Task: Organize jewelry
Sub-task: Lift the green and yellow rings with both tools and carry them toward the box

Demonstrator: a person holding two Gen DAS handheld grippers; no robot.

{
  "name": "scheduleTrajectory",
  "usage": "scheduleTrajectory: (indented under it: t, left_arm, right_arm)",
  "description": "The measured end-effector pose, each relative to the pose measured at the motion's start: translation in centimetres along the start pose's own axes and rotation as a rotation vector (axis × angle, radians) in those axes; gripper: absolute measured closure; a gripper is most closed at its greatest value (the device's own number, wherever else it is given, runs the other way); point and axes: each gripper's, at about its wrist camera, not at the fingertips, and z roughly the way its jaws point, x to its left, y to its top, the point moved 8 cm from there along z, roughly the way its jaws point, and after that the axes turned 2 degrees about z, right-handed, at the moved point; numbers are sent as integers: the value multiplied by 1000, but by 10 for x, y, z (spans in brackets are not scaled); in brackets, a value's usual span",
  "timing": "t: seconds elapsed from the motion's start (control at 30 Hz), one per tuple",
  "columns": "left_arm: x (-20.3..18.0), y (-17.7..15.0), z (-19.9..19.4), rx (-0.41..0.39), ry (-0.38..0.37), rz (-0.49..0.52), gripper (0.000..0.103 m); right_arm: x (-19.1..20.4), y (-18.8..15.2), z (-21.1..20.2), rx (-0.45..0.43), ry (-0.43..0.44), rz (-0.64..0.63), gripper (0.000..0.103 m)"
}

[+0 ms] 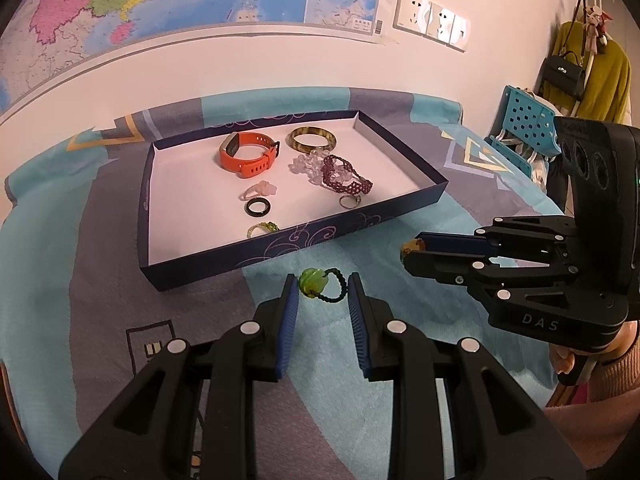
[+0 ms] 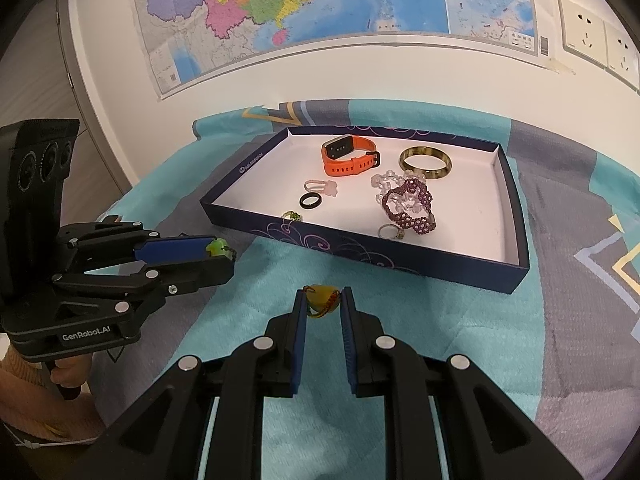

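A dark blue tray (image 1: 280,246) (image 2: 352,246) with a white floor holds an orange watch band (image 1: 248,154), a horn bangle (image 1: 313,139), a purple beaded bracelet (image 1: 346,180) and several small rings. My left gripper (image 1: 323,286) is shut on a green bead ring (image 1: 316,282), whose black cord loop sits between the fingertips, just above the bedspread in front of the tray; it also shows in the right wrist view (image 2: 218,248). My right gripper (image 2: 323,300) is shut on a yellow amber bead ring (image 2: 323,300), near the tray's front wall; it also shows in the left wrist view (image 1: 412,248).
A turquoise and grey bedspread (image 1: 360,360) covers the surface. A wall with a map (image 2: 320,0) and sockets (image 1: 432,20) stands behind the tray. A blue crate (image 1: 524,120) and hanging clothes (image 1: 592,80) are at the right.
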Motion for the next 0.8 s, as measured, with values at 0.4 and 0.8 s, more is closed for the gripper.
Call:
scheduleTrajectory:
  t: [0.4, 0.8]
  left_arm:
    - [2, 7, -1, -13, 5, 1, 77]
    - [1, 10, -2, -16, 4, 1, 78]
  right_arm:
    - [-1, 4, 1, -8, 1, -1, 88]
    - [-2, 9, 0, -16, 0, -6, 88]
